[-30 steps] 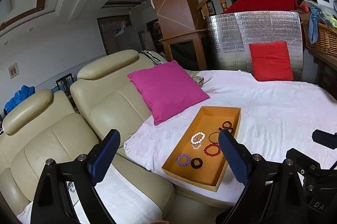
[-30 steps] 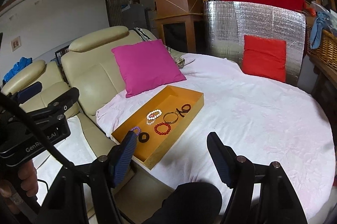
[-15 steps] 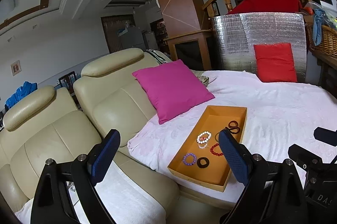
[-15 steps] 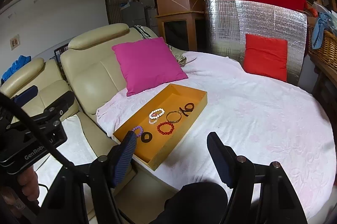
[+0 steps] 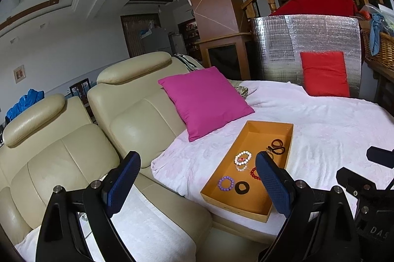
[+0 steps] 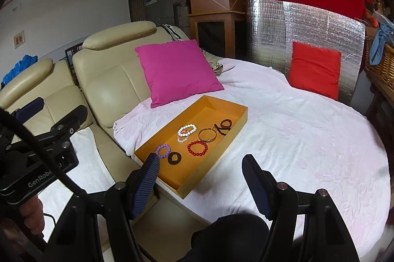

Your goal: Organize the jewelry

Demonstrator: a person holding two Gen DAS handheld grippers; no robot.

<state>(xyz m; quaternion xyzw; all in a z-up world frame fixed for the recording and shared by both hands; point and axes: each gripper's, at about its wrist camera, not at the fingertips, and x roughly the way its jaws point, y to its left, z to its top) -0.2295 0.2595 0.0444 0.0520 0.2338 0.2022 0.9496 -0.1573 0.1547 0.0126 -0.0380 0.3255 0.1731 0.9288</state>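
Note:
An orange tray [image 6: 236, 125] [image 5: 251, 209] lies on the white-covered round table [image 6: 307, 139]. In it lie a white bead bracelet [image 6: 187, 129], a purple bead bracelet [image 6: 163, 151], a red bead bracelet [image 6: 197, 148], a dark disc [image 6: 174, 158], a thin metal bangle [image 6: 206, 134] and dark loops [image 6: 222, 125]. My left gripper [image 5: 197, 182] is open and empty, short of the tray's near left. My right gripper [image 6: 200, 182] is open and empty, just before the tray's near edge.
A magenta cushion [image 6: 176, 70] leans on the cream leather sofa [image 5: 73, 139] left of the tray. A red cushion [image 6: 314, 70] rests against a silver foil panel [image 6: 295, 25] at the back. A wicker basket [image 6: 380, 62] stands far right.
Both grippers have moved forward toward the tray, which now looks larger and nearer. Both stay open. The jewelry has not moved.

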